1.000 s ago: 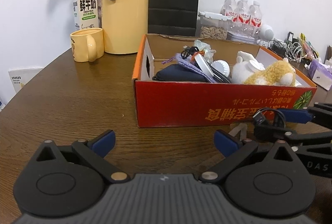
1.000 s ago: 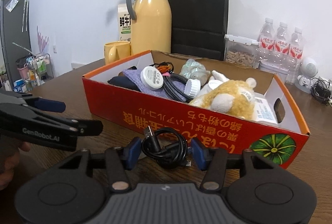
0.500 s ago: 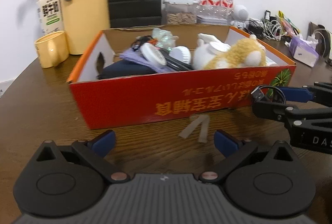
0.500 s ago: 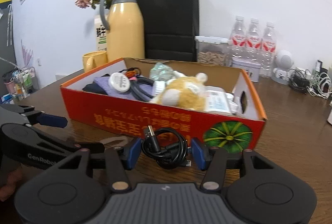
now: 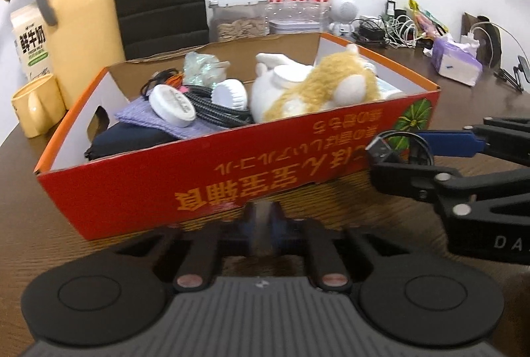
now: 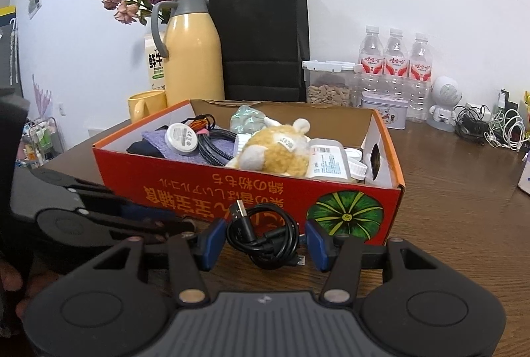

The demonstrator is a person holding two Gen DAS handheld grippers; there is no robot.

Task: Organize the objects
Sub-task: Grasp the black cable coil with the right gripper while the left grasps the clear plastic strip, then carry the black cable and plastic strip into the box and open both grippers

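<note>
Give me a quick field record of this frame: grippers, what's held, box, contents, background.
right gripper: shut on a coiled black cable, held in front of the box
left gripper: shut on a small grey strip, blurred
box: red cardboard, open top, on the wooden table
box contents: plush toy, white round case, purple cloth, braided cable
behind box: yellow flask, yellow mug, black paper bag, three water bottles
</note>
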